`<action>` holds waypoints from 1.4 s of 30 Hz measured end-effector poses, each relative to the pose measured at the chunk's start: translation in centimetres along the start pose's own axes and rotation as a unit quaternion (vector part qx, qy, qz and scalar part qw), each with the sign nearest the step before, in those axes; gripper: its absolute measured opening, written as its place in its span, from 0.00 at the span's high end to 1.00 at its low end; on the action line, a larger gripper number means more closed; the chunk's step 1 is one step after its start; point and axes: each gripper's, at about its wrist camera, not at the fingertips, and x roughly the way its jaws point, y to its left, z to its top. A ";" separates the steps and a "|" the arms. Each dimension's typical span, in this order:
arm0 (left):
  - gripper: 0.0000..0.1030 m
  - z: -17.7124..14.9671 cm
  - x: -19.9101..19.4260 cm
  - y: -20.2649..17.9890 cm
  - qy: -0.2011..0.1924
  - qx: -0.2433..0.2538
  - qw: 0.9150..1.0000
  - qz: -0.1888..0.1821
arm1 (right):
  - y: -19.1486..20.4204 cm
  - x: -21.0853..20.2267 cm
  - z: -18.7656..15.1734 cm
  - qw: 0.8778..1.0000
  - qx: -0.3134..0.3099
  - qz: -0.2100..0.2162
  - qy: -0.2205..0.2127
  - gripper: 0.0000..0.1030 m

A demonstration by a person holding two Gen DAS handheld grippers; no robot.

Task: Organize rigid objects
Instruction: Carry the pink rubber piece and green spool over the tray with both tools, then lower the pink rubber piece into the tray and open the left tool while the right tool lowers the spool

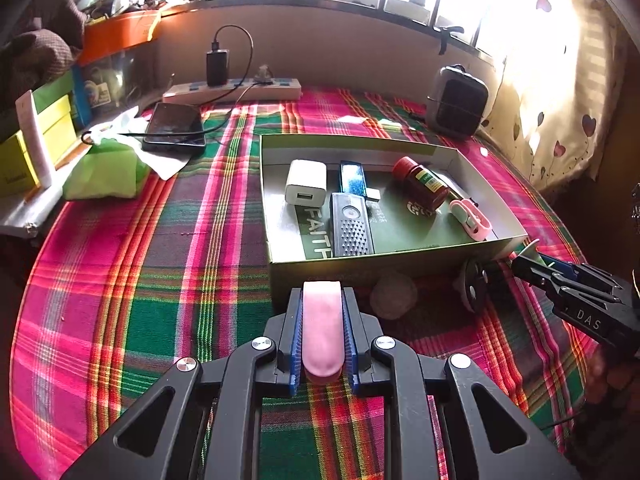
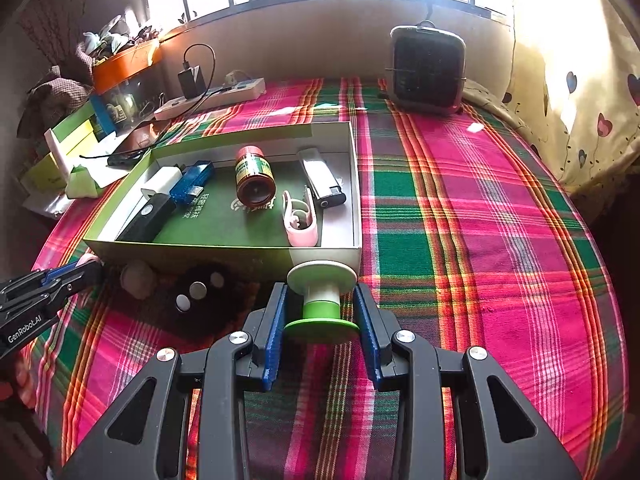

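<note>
Looking across the plaid cloth (image 1: 120, 280), I take the shallow green box (image 1: 400, 266) as the collecting place, sitting mid-table, far of both grippers. It already holds a white USB charger (image 1: 306, 187), a black ribbed device (image 1: 352, 232), a blue stick (image 1: 353, 178), a red-capped brown bottle (image 1: 420, 184), a pink clip (image 1: 470, 218) and, in the right view, a silver-and-black lighter (image 2: 322, 180).

My left gripper (image 1: 322, 332) is pinched tight on a pink oblong piece (image 1: 322, 332), held just near of the box's front wall. My right gripper (image 2: 320, 312) clamps a green-and-white spool (image 2: 320, 300) by its flanges, close to the box's near right corner.

On the cloth between the two grippers, against the box's front wall, lie a pale roundish lump (image 2: 138, 278) and a dark object with silver discs (image 2: 200, 292); I cannot tell what either is.

I judge the job well past halfway: six items boxed, two in hand, two loose.
</note>
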 end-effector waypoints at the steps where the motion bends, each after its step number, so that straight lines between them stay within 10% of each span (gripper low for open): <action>1: 0.84 0.1 -0.1 0.0 -0.002 0.001 1.000 -0.001 | 0.0 -0.1 0.1 1.000 0.000 0.000 -0.001 0.66; 42: 0.84 9.3 5.5 -0.3 -0.006 0.011 1.000 -0.023 | 0.2 4.3 9.5 0.999 -0.032 0.005 -0.020 0.66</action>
